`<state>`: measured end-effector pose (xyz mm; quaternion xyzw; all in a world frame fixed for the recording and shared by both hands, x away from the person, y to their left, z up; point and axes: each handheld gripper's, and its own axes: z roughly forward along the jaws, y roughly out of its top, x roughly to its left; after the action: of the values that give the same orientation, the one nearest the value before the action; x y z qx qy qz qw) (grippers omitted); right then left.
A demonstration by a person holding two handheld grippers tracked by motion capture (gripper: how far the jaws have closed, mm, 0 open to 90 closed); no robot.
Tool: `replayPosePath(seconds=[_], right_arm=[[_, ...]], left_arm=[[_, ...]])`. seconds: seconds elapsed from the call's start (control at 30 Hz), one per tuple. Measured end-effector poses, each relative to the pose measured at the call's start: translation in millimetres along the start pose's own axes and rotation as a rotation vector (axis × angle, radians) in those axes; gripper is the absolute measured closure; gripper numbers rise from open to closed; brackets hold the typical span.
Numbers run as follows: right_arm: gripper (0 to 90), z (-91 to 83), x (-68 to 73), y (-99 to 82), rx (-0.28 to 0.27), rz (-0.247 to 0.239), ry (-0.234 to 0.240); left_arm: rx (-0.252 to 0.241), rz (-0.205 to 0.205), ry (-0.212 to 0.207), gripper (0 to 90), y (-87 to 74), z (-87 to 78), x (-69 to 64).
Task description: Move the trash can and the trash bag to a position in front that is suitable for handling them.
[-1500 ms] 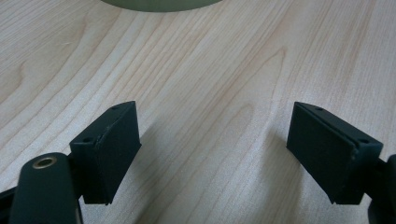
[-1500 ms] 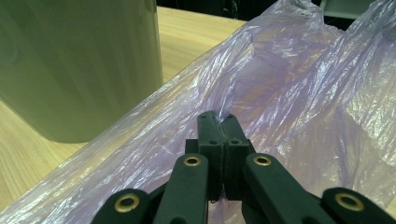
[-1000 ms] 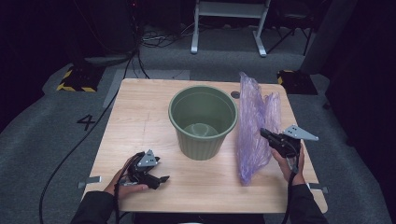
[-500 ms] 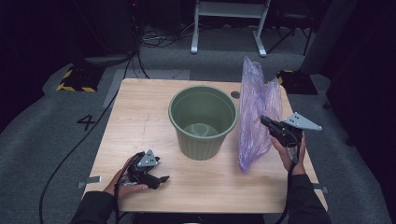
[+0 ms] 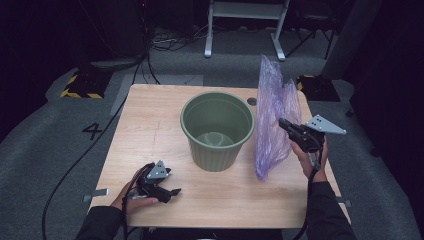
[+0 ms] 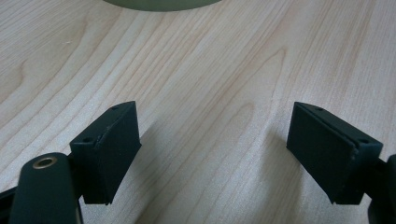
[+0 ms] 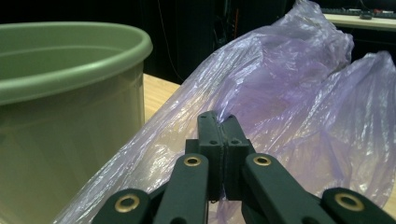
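A wooden table carries a green bucket at its middle, and just right of it stands a purple plastic bag. The right gripper has its jaws pinched tight on the bag's side, holding it upright. The left gripper rests near the table's front edge, jaws wide apart with nothing between them.

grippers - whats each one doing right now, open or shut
left gripper: open, nothing between the jaws.
right gripper: shut on the purple plastic bag.
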<state>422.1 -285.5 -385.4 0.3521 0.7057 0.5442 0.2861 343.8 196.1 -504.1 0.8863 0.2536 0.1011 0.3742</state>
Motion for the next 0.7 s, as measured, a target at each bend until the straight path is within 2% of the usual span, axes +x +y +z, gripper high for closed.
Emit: replayPosePath(seconds=[0.7], right_arm=[[90.0,-2.5,4.4,30.2,-0.053,-0.034,0.005]], left_arm=[[0.0,0.0,0.002,16.7,-0.2,-0.1,0.0]])
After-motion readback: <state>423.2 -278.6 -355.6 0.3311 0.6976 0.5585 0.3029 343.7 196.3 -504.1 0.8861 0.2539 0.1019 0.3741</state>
